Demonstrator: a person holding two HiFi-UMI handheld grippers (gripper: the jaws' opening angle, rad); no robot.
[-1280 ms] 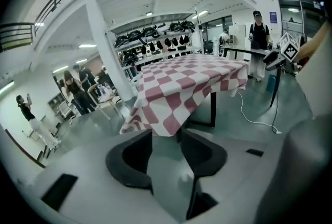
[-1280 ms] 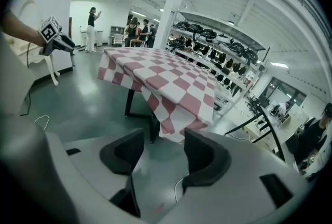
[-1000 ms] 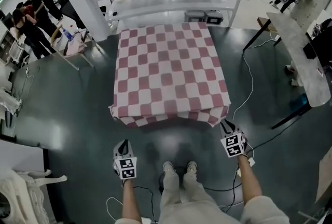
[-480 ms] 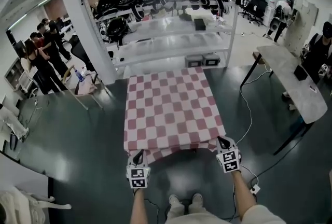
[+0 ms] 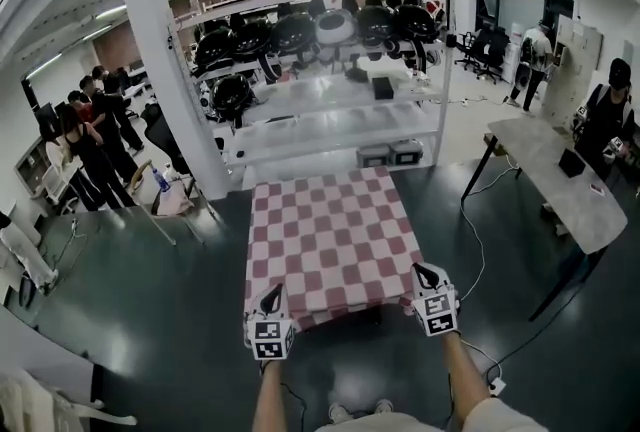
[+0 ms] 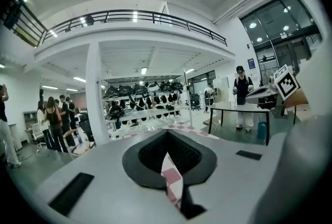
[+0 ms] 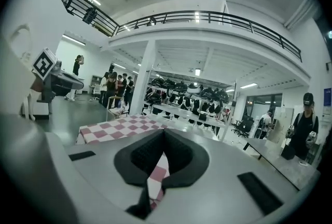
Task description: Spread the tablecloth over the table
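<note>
You hold the red-and-white checked fabric tablecloth by its two near corners; the left gripper has its jaws pressed together on the near left corner, and the right gripper is clamped the same way on the near right corner; each gripper view shows a narrow fold of the checked fabric pinched between the dark pads. The rest of the cloth lies flat over the table, running away from you toward the white metal shelving rack; only the near edge is raised off the surface.

To do this step well, I would hold both hands at one height and the same way out from the table, so the near hem stays straight; draw gently toward yourself to take out slack, without dragging the far end off; then lower both corners together so the drop at the near side comes out even. The pinch looks slim, so a sharp tug may slip it.

Several things cannot be judged; the table itself is wholly under the cloth, apart from a dark shadowed gap beneath the lifted hem; how much fabric hangs over the far end is out of sight; the drops on the left and right sides are too foreshortened to compare; how deep the fabric sits between either pair of pads is not clear.
</note>
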